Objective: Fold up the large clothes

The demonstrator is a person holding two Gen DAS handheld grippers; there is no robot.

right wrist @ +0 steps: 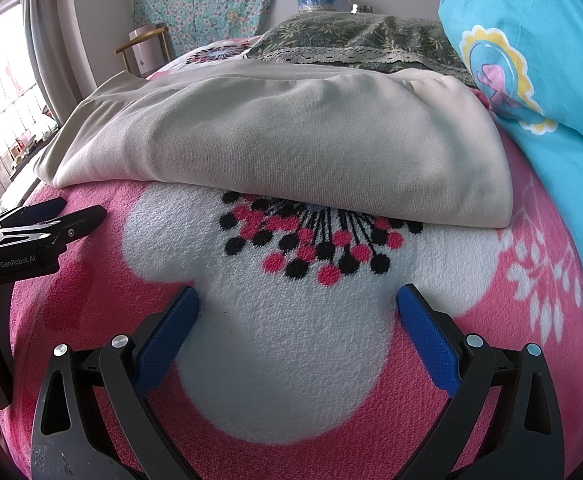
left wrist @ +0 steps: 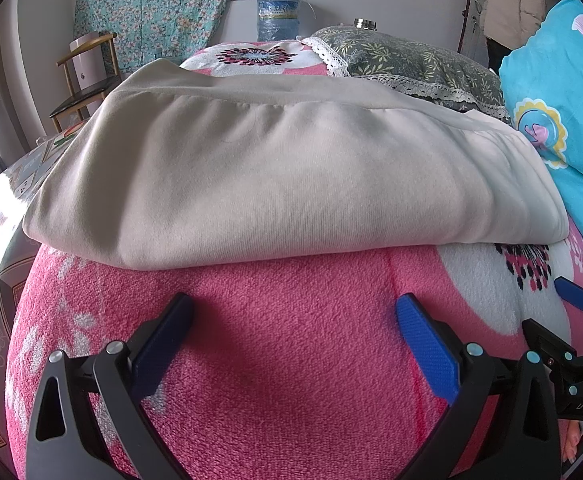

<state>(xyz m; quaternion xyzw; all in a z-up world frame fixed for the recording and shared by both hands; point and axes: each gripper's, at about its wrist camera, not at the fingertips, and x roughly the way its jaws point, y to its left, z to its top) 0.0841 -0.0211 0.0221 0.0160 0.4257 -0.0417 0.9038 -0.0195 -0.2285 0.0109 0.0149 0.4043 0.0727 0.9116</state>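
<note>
From our left wrist camera, the left gripper (left wrist: 293,340) stands wide with nothing between its blue pads (left wrist: 427,350), low over the pink blanket (left wrist: 283,320). The cream garment (left wrist: 275,176) lies straight ahead of it, already doubled into a thick slab, its long axis running across our line of reach from left to right. The near folded edge is close in front of the fingertips but not touching them. The right gripper (left wrist: 575,300) shows at the right margin, level with ours. Beyond the garment sit a green pillow (left wrist: 407,60) and, to the right, a blue quilt (left wrist: 563,92).

From our right wrist camera, the right gripper (right wrist: 297,340) is also spread wide and empty, over the white flower on the blanket. The garment lies ahead here too, its near edge slanting nearer toward the right end, so this hand seems slightly the closer. The left gripper (right wrist: 63,216) lies off to the left.

We see a water jug (left wrist: 277,18) by the far wall; what it holds we cannot tell.
</note>
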